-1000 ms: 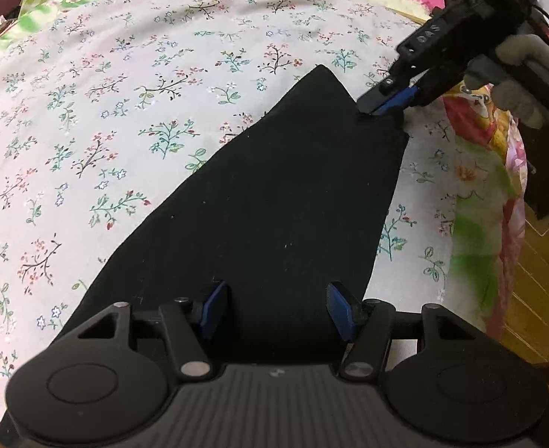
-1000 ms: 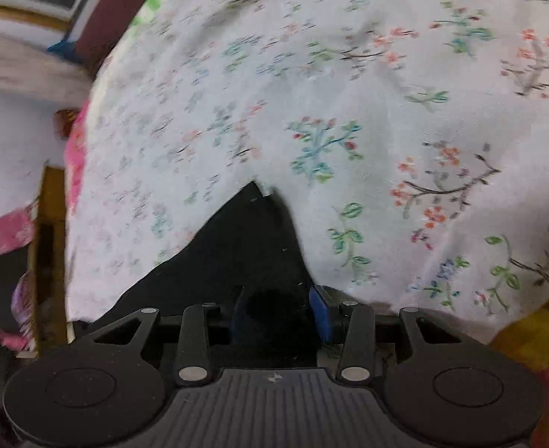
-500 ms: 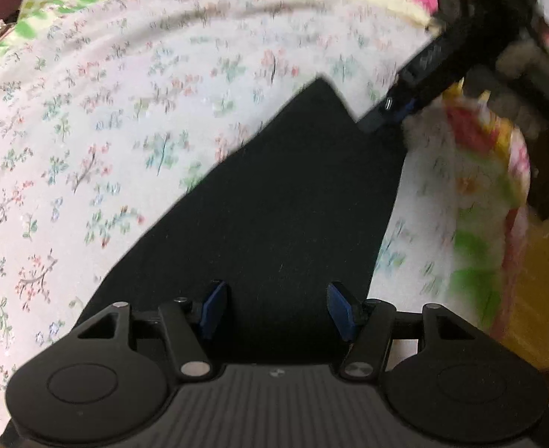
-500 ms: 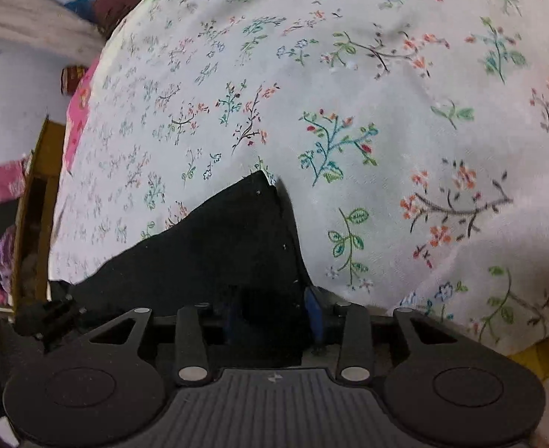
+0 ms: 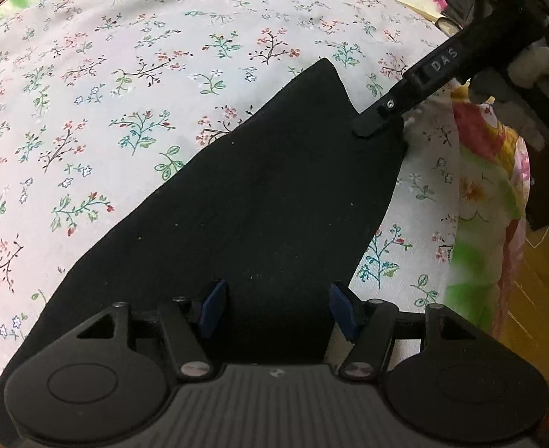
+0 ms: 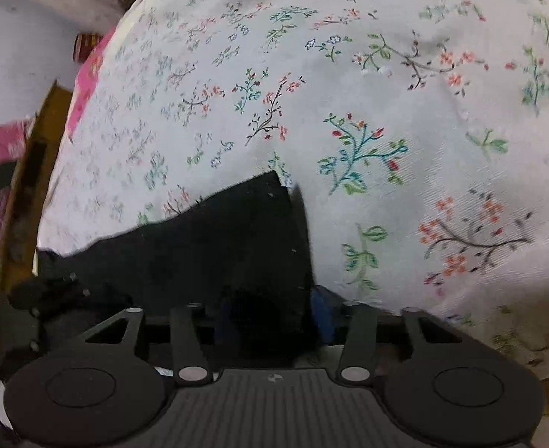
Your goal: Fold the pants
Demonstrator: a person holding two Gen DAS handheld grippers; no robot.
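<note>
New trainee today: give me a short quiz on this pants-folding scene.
1. True or false: the black pants lie on a striped sheet.
2. In the left wrist view, the right tool meets the pants at: A their far edge; B their near edge; C nowhere.
3. Fill in: the floor is ___.
Key: 1 false, the sheet is floral. 2 A; its jaws are opening, cloth between them. 3 wooden.
</note>
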